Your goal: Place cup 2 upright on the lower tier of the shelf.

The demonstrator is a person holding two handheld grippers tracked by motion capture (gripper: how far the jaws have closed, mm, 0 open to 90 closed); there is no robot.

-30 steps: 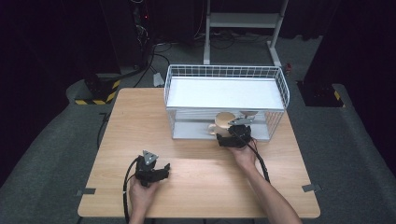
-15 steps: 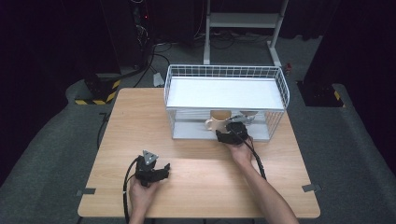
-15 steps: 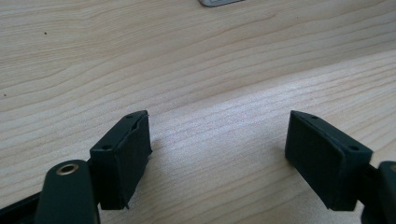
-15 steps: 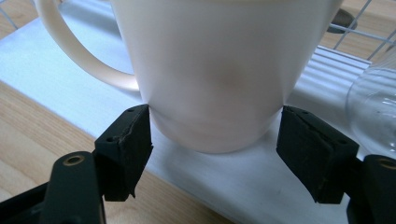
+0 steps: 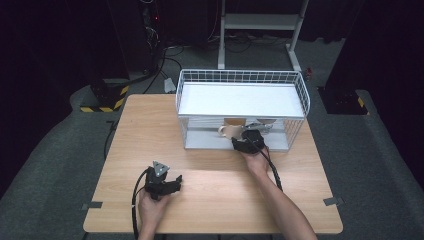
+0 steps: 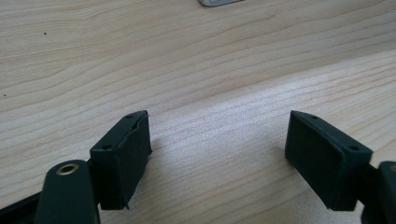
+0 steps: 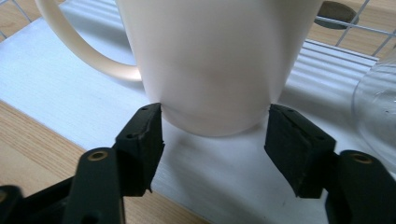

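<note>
A cream mug [image 7: 210,60] with a handle on its left stands on the white lower shelf [image 7: 60,88] of a wire rack [image 5: 240,75]. My right gripper [image 7: 215,123] reaches into the rack from the front. Its jaws have just been closing, and both pads now touch the mug's base. In the high view the mug [image 5: 229,131] sits just beyond the right gripper [image 5: 239,140]. My left gripper [image 5: 167,182] rests low on the table near the front edge, with its jaws wide apart over bare wood [image 6: 217,154].
A clear glass [image 7: 378,112] stands close to the right of the mug on the same shelf. The rack's white top shelf [image 5: 240,97] overhangs the mug. Wire walls close in the rack's sides. The wooden table [image 5: 150,130] spreads left of the rack.
The right gripper's jaws have closed in around the mug's base, and the hand has edged slightly left at the rack front. The left hand has stayed where it was.
</note>
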